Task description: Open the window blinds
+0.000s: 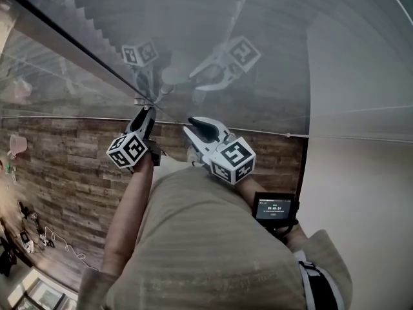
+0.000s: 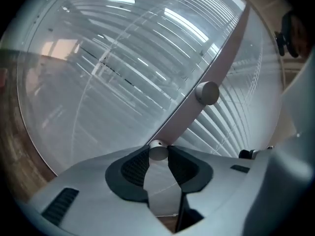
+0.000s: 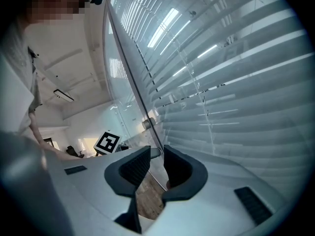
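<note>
My three feeds look dim and cool grey. Bright white streaks glare across the pale horizontal slatted window blinds (image 3: 236,82) in the upper half of both gripper views. Fisheye bending blackens their corners; the head view's upper part carries hazy, washed-out reflections.

Pale horizontal blinds (image 3: 236,82) hang fully lowered behind the glass (image 1: 361,57), slats tilted and overlapping.

We see our right hand-held gripper (image 3: 156,154), jaws slightly apart, pointing at the blinds (image 3: 236,82); a thin dark bar (image 3: 133,77) slants down toward the jaws.
</note>
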The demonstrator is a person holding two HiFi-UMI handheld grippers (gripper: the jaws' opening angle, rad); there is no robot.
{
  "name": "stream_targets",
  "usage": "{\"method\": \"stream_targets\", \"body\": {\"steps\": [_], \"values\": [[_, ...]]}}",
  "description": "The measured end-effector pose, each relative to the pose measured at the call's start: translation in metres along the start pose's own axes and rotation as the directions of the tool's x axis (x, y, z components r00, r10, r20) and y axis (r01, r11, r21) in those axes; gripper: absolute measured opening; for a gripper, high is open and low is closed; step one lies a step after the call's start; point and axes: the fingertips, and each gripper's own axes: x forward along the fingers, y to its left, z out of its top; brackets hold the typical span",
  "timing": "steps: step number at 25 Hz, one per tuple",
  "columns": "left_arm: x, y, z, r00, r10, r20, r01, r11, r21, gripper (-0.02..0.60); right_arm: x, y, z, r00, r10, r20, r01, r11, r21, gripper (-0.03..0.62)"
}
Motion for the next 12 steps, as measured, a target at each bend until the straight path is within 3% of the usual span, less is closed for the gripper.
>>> {"method": "stream_targets", "body": {"steps": [1, 3, 5, 6, 8, 9, 10, 12], "values": [[-0.0003, 0.0002, 0.0000, 1.000, 0.006, 0.000, -0.006, 1.000, 0.004, 0.133, -0.0004, 0.0006, 0.0004, 1.000, -0.001, 0.003, 0.001, 1.000, -0.005, 0.072], [-0.0006, 0.0000, 0.0008, 0.999, 0.051, -0.005, -0.051, 0.995, 0.085, 0.133, -0.0008, 0.0009, 0.0017, 1.000, -0.004, 0.010, 0.004, 1.000, -0.011, 0.072], [-0.0012, -0.0013, 0.0022, 0.994, 0.107, -0.006, -0.103, 0.973, 0.207, 0.146, -0.0012, 0.0005, 0.0029, 1.000, -0.008, 0.017, 0.008, 1.000, -0.014, 0.072], [-0.0019, -0.0021, 0.0024, 0.992, 0.127, -0.005, -0.121, 0.957, 0.265, 0.181, -0.0016, 0.0006, 0.0030, 1.000, -0.009, 0.018, 0.009, 1.000, -0.015, 0.072], [-0.0034, -0.0028, 0.0020, 0.989, 0.146, -0.006, -0.136, 0.930, 0.341, 0.199, -0.0023, 0.0009, 0.0020, 1.000, -0.011, 0.017, 0.011, 1.000, -0.013, 0.072], [-0.0034, -0.0026, 0.0015, 0.989, 0.148, -0.006, -0.136, 0.925, 0.355, 0.195, -0.0025, 0.0007, 0.0017, 1.000, -0.012, 0.017, 0.012, 1.000, -0.011, 0.072], [-0.0030, -0.0024, 0.0010, 0.989, 0.145, -0.005, -0.134, 0.926, 0.354, 0.150, -0.0027, 0.0002, 0.0015, 1.000, -0.013, 0.017, 0.013, 1.000, -0.010, 0.072], [-0.0019, -0.0021, 0.0007, 0.992, 0.128, -0.003, -0.121, 0.942, 0.314, 0.135, -0.0031, -0.0009, 0.0022, 1.000, -0.015, 0.018, 0.016, 1.000, -0.010, 0.072]]}}
